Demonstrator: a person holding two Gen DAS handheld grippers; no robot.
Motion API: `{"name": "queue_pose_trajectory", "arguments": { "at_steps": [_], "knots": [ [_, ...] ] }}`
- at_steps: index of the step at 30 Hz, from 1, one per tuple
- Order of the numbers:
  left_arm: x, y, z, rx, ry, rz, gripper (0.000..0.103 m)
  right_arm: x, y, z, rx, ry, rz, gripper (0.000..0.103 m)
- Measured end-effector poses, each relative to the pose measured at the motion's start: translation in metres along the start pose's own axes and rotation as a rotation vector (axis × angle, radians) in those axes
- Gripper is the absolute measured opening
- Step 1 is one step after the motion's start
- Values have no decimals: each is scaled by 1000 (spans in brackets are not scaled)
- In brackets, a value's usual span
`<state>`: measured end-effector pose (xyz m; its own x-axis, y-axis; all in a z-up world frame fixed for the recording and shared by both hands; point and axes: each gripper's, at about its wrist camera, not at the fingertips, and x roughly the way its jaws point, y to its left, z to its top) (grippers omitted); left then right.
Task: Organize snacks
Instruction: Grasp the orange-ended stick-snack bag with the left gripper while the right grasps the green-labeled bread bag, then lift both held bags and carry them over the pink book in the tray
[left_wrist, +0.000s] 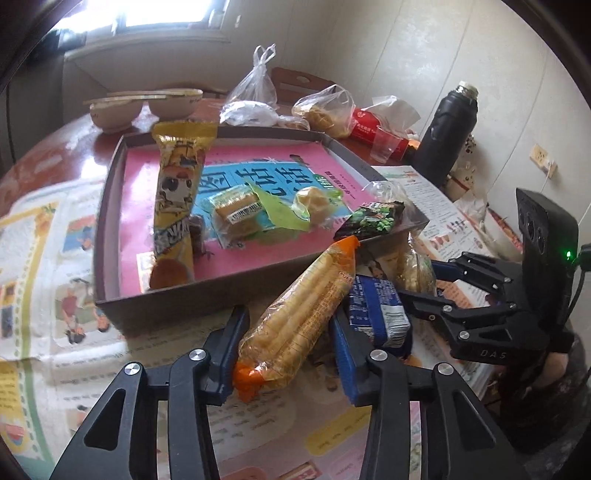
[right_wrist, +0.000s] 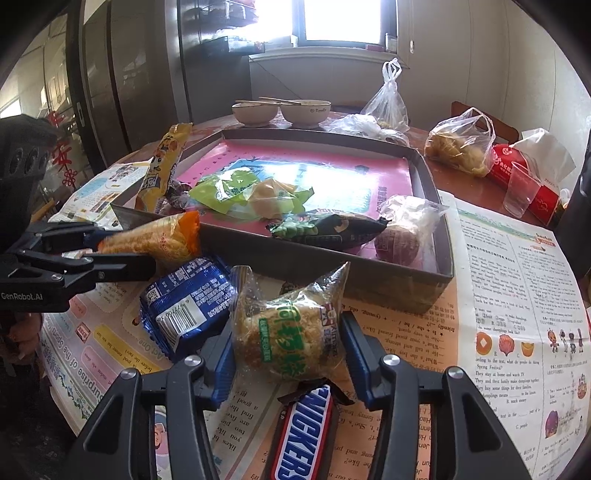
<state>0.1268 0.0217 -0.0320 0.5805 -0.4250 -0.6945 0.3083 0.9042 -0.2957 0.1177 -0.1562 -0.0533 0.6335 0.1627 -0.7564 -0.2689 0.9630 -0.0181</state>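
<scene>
Table (right_wrist: 476, 195): round, reddish-brown, spread with printed newspaper sheets (right_wrist: 509, 295) under both claws.
Shallow cardboard tray (left_wrist: 110, 221): pink-lined, directly ahead of both claws; its near wall stands just beyond the fingertips.
Tray contents: tall yellow cartoon snack pack (left_wrist: 177, 206) leaning against the far-left wall; green-wrapped pastry (left_wrist: 251, 210) mid-floor; dark green pea packet (left_wrist: 373, 219) at the near-right corner, lying over the rim.
Black thermos flask (left_wrist: 448, 140): well beyond the tray, ahead and right of the left claw.
Two bowls with chopsticks (right_wrist: 280, 110): behind the tray's far wall.
Plastic bags (right_wrist: 458, 147): behind the tray on its right.
Left gripper (left_wrist: 288, 339): jaws part-open around the orange-ended wafer roll pack (left_wrist: 306, 314); whether the blue pads press the wrapper cannot be told. The pack runs lengthwise between the fingers, its far end raised toward the tray's near wall.
Right gripper (right_wrist: 286, 343): blue pads close against both sides of the clear-wrapped meat floss cake (right_wrist: 284, 332), pinching it just above the newspaper.
Blue biscuit packet (right_wrist: 188, 306): on the newspaper just left of the right gripper, touching the cake wrapper.
Snickers bar (right_wrist: 303, 432): on the newspaper between the right fingers, nearer the camera than the cake.
</scene>
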Motion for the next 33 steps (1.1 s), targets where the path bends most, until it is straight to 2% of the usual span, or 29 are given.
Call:
{"name": "queue_pose_trajectory", "arguments": {
  "at_steps": [4, 9, 13, 21, 24, 29, 33],
  "knots": [
    [0, 2, -4, -68, -5, -74, 36, -5, -6, 1, 24, -12, 9, 52],
    [-18, -7, -2, -70, -47, -81, 24, -17, -11, 5, 54, -41, 30, 52],
    [-31, -15, 6, -45, -78, -6, 23, -30, -13, 11, 65, -81, 33, 52],
    [-43, -16, 24, -71, -130, 8, 23, -45, -17, 27, 85, -137, 21, 52],
    [-44, -15, 34, -79, -143, 66, 23, -50, -18, 33, 89, -158, 21, 52],
    [-35, -7, 49, -104, -147, 107, 23, -52, -18, 40, 91, -175, 25, 52],
    [-26, -5, 55, -91, -148, 105, 23, -51, -19, 45, 98, -182, 24, 52]
  ]
}}
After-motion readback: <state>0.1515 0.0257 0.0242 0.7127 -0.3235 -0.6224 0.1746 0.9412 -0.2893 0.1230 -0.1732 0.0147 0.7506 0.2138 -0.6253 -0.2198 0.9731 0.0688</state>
